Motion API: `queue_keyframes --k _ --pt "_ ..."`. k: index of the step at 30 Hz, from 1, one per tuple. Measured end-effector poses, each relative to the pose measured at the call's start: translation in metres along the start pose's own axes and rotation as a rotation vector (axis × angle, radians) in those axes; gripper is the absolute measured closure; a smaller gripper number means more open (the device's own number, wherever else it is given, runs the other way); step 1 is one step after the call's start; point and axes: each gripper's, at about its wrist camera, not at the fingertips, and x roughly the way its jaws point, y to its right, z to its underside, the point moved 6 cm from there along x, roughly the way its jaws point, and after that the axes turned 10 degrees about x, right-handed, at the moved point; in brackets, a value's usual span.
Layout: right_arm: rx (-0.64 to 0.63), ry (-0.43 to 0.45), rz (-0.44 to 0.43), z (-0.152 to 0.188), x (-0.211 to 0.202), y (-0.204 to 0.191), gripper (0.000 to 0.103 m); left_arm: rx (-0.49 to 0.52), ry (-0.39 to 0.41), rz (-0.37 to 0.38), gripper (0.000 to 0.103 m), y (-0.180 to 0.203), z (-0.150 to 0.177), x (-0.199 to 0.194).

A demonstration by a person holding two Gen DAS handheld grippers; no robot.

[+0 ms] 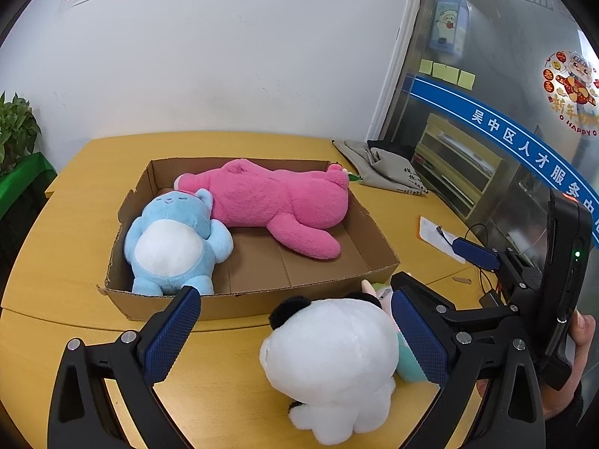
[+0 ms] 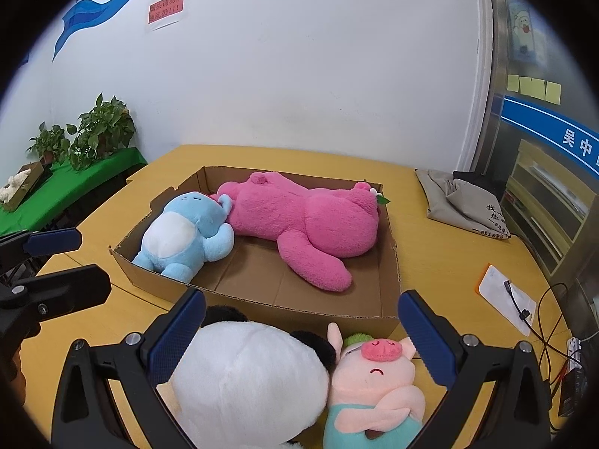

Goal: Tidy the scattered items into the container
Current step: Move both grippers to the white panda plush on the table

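**Q:** Both grippers first: how do they stand?

**A:** Left gripper has its blue-padded fingers spread wide, hovering on the near side of the cardboard box. A white panda plush sits between the fingers, closer to the right one; I cannot tell whether that pad touches it. Right gripper is also spread wide, near the box's front wall. Its fingers bracket two toys at once: the panda plush against the left side and a pink pig plush toward the right. Neither toy looks pinched.

**Q:** Where do those two toys lie relative to the box?

**A:** Outside it, on the yellow table, just in front of the box's near wall. They touch each other, pig to the panda's right. From the left view only a sliver of the pig shows behind the panda.

**Q:** What is inside the box?

**A:** Two toys. A light blue plush with a white belly lies on its back along the left wall. A large pink plush stretches across the back of the box, one limb reaching toward the middle. The two touch.

**Q:** Anything beyond the box?

**A:** A folded grey cloth bag lies to its right, well apart, and a white card with a cable sits nearer, also right of the box.
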Motion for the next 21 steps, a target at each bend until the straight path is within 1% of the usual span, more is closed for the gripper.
queue_keyframes --k 8,13,16,18,21 --pt "0.002 -0.012 0.005 0.005 0.001 0.003 0.001 0.004 -0.01 0.008 0.0 0.005 0.004 0.002" --pt "0.005 -0.017 0.012 0.01 0.001 0.01 0.001 -0.012 -0.028 0.037 0.0 0.004 0.009 0.008" --pt "0.011 -0.032 0.018 0.02 0.003 0.019 0.001 -0.03 -0.051 0.065 0.0 0.004 0.015 0.016" --pt "0.013 -0.044 0.001 0.03 0.002 0.025 0.001 -0.038 -0.068 0.09 0.0 0.005 0.019 0.022" --pt "-0.008 -0.061 -0.055 0.05 -0.003 0.025 0.001 -0.051 -0.098 0.117 0.0 0.005 0.027 0.035"
